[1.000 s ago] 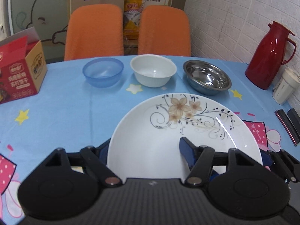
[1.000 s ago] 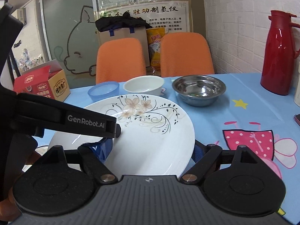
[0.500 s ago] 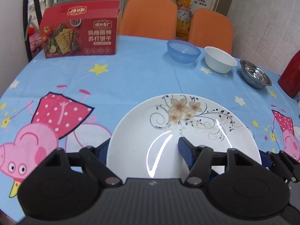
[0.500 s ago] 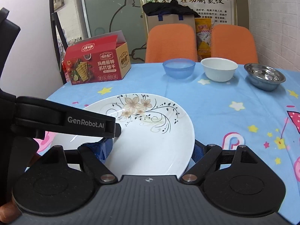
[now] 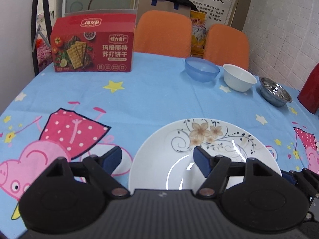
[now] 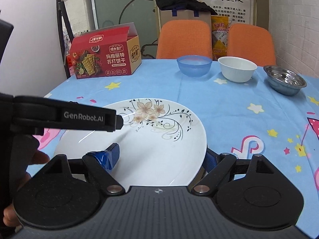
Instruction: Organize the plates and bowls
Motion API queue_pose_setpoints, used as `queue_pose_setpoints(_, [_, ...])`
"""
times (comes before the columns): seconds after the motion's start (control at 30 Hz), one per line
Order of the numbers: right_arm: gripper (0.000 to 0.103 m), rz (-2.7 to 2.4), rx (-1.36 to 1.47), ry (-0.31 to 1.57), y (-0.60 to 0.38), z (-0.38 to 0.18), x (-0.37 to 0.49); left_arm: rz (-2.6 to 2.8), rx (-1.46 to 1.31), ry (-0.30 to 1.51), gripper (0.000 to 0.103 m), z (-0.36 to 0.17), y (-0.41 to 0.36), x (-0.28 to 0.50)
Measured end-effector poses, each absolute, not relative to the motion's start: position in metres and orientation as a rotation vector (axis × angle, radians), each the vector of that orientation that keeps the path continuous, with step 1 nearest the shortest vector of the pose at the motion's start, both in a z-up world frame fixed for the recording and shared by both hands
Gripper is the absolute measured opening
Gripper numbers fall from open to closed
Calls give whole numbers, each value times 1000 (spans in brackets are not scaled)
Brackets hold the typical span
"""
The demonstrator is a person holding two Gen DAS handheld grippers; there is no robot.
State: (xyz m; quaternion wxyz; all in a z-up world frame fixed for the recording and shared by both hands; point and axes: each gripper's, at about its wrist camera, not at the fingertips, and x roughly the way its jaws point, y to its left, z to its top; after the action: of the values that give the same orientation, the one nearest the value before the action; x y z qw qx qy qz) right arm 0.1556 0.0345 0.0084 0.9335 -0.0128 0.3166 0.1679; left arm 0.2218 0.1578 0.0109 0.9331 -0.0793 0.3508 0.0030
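A white plate with a brown flower pattern [image 5: 209, 151] lies low over the blue tablecloth [image 5: 155, 103]. My left gripper [image 5: 157, 159] is open around its left rim: one finger stands clear to the left, the other lies over the plate. My right gripper [image 6: 161, 156] is shut on the same plate [image 6: 159, 135], one finger on top and one under the right rim. A blue plastic bowl [image 5: 201, 72], a white bowl [image 5: 239, 79] and a steel bowl [image 5: 276, 94] stand in a row at the far right.
A red cracker box [image 5: 92, 52] stands at the far left of the table. Two orange chairs [image 5: 162, 33] stand behind the table. A red thermos [image 5: 311, 91] is at the right edge. The left gripper's arm [image 6: 65, 117] crosses the right wrist view.
The plate has been carried left and back from the bowls, which now sit farther right and smaller. The left gripper's outer finger has opened away from the plate's rim.
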Motion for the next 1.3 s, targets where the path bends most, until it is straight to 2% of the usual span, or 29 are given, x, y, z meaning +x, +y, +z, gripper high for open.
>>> queue_pose_setpoints(0.13, [72,351,-132,654,44,7,155,23,-144,716,74,14,154,224])
queue_pose_setpoints(0.17, [72,349,-138,650,44,9,154,29,-140,716,77,14,153,224])
queue_pose_setpoints(0.2, [72,347,-119,651,41,10,155,38,-137,713,86,15,153,224])
queue_pose_setpoints(0.33, [72,301,-39,633,21,15,157,37,-126,700,88,17,148,223])
queue_pose_setpoints(0.5, [71,309,-66,571,18,25,153,32,-129,701,94,20,144,224])
queue_pose_setpoints(0.93, [71,201,-50,555,-24,36,173,22,-88,663,99,43,123,227])
queue_pose_setpoints(1.3, [71,70,-48,531,-105,36,206,-48,42,680,99,54,39,261])
